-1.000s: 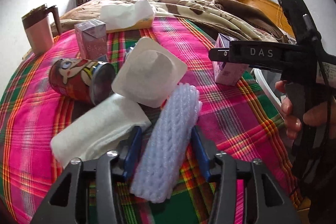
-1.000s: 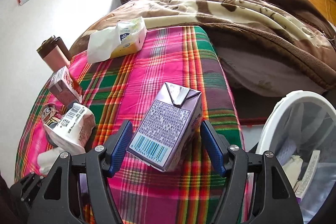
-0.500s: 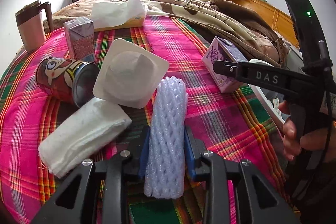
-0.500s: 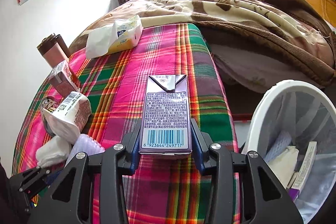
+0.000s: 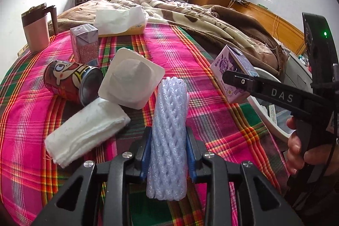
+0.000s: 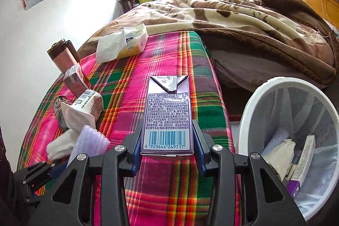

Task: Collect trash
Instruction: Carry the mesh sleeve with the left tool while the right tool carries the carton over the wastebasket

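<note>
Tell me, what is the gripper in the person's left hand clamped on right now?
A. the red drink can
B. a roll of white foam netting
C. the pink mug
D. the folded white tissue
B: the left gripper has both blue pads pressed against the foam netting roll, which stands between them.

A white foam net sleeve (image 5: 169,130) and a purple drink carton (image 6: 167,115) sit clamped above the plaid blanket's (image 6: 169,50) near edge.
</note>
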`<state>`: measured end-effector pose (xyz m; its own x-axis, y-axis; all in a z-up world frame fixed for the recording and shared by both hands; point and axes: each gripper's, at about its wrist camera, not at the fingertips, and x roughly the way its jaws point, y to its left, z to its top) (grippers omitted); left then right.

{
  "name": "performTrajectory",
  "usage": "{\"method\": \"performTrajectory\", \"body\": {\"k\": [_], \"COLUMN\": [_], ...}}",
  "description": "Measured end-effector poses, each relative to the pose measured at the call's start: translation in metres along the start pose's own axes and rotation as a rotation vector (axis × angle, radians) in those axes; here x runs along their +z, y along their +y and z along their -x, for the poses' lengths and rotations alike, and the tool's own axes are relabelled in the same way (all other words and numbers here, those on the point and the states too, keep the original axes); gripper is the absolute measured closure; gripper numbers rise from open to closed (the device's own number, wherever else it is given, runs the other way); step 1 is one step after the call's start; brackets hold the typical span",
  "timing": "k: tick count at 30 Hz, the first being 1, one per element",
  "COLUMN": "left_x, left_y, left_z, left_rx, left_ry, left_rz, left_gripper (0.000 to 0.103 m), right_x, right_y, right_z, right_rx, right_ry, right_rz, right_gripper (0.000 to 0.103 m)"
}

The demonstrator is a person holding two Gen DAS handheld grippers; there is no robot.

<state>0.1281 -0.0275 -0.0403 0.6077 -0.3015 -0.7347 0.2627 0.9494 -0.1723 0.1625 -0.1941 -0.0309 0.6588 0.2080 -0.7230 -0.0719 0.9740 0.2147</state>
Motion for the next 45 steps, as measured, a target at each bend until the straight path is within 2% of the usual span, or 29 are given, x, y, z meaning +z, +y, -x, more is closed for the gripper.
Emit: {"method": "performTrajectory", "body": {"k": [10, 21, 32, 45], "left_x": [0.001, 0.008, 0.017, 0.029], "left_y": [-0.007, -0.031, -0.073, -0.120], "left_z": [0.025, 0.044, 0.045, 0.027], "left_rx": [-0.010, -0.025, -0.038, -0.077], "left_ry": [-0.057, -0.112, -0.153, -0.152], "left_rz": [-0.009, -0.037, -0.096, -0.159], "left_gripper": [0.072, 0.072, 0.072, 0.072], "right_x": [-0.006, -0.012, -0.019, -0.026], "right_y": [0.001, -0.008, -0.039, -0.086], "right_z": [0.026, 0.055, 0.082, 0.093], "right_rx": [0.005, -0.016, -0.070, -0.144], "right_ry": [-0.043, -0.093, -0.131, -0.142], "right_rz": [0.002, -0.009, -0.053, -0.126], "right_gripper": [0.061, 0.061, 0.061, 0.061]}}
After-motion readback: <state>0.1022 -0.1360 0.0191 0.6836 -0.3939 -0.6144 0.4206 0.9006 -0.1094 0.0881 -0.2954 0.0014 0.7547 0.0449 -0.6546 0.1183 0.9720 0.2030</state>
